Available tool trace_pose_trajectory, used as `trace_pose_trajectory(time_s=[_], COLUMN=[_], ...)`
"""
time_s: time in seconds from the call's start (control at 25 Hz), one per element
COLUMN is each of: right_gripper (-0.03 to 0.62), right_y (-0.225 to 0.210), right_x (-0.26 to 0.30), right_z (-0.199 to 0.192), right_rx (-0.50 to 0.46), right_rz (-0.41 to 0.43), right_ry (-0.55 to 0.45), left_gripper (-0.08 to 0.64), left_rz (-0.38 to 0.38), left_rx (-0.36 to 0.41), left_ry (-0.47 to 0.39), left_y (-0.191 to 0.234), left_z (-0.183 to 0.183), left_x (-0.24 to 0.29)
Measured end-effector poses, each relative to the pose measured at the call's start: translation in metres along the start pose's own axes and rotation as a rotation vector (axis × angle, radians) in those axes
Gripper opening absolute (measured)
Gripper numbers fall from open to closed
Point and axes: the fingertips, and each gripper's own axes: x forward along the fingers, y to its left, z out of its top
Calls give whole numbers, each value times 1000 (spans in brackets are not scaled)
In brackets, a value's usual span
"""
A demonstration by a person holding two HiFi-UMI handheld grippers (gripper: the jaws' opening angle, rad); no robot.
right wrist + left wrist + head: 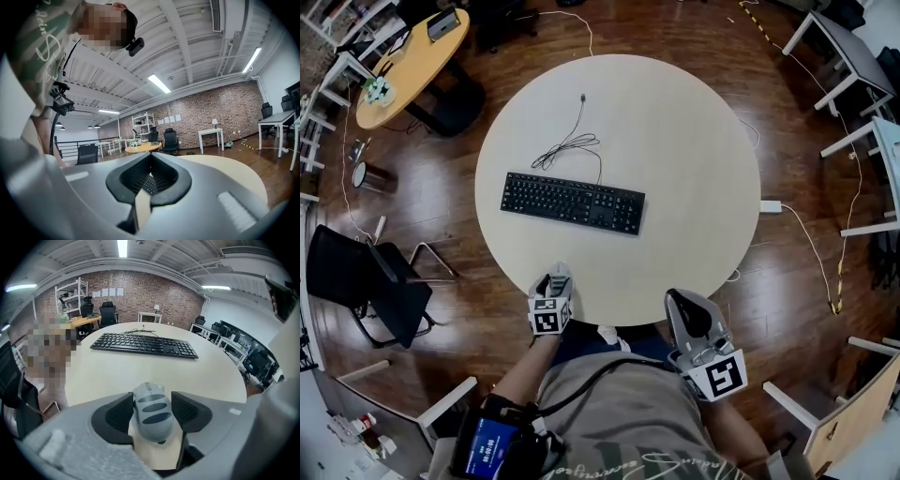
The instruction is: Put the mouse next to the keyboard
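Round table [694,141] stands on dark wood floor [441,281].

readable text: none | shirt [675,457]: curly print, cut off, not legible | blue screen [492,448] at the person's left side: pale digits, too small | keyboard [572,202]: key legends too small | papers [111,291] on brick wall [159,296]: too small | cubes [547,321] on left gripper [555,277] and right gripper [682,302]: black-white square markers, no letters
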Motion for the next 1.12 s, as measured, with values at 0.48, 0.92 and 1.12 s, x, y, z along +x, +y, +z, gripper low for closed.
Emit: trace_pose_trajectory(time_s=[0.48,0.92,1.12], right_gripper=[5,5,5], right_y=[-76,-108,-130], right_x=[-20,-44,-59], right_z=[3,-16,-15], right_rx=[2,19,37], right_rz=[-50,-90,-143], right_ry=[-16,18,7], left_gripper=[264,264,265], left_rz=[-19,-110,-170], left_rx=[-21,41,131], left_ry=[-22,-16,2], left_y=[-86,-158,-198], left_z=[-2,15,35], left_x=[11,40,60])
